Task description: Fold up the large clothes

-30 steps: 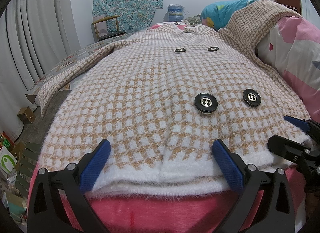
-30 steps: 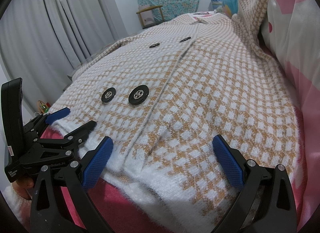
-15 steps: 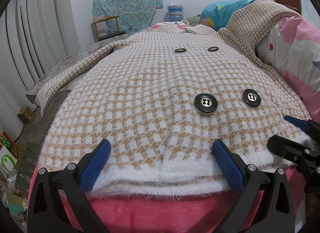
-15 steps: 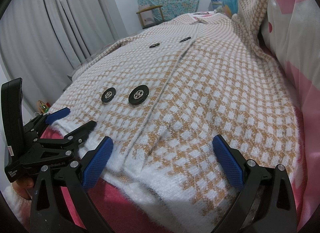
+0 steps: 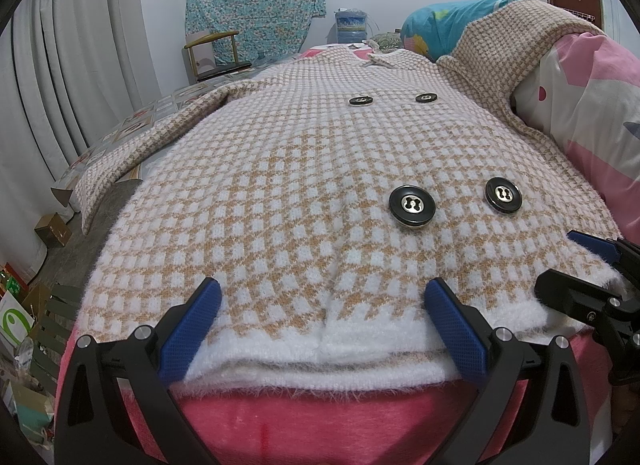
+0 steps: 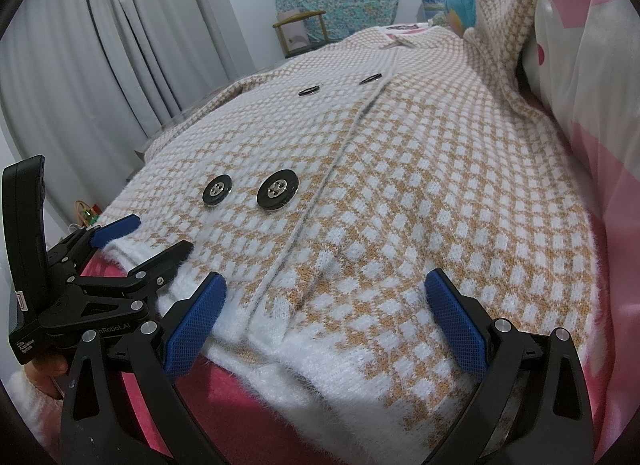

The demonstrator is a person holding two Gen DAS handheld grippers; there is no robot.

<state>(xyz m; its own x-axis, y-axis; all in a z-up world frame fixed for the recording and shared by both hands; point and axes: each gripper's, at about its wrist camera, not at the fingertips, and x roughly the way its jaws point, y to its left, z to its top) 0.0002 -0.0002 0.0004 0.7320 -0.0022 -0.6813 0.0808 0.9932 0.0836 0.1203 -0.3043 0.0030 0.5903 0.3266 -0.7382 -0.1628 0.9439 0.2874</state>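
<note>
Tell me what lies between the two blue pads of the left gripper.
The white fuzzy hem of the checked coat lies there, seen in the left wrist view.

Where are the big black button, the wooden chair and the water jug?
big black button (image 5: 412, 206), left wrist view, on its shiny metal middle.
wooden chair (image 5: 212, 39), left wrist view, on its curved top rail.
water jug (image 5: 352, 24), left wrist view, on its blue side.

The left tongs (image 6: 140, 241) read "nRobot.AI" and "Data Acquisition System".
</note>
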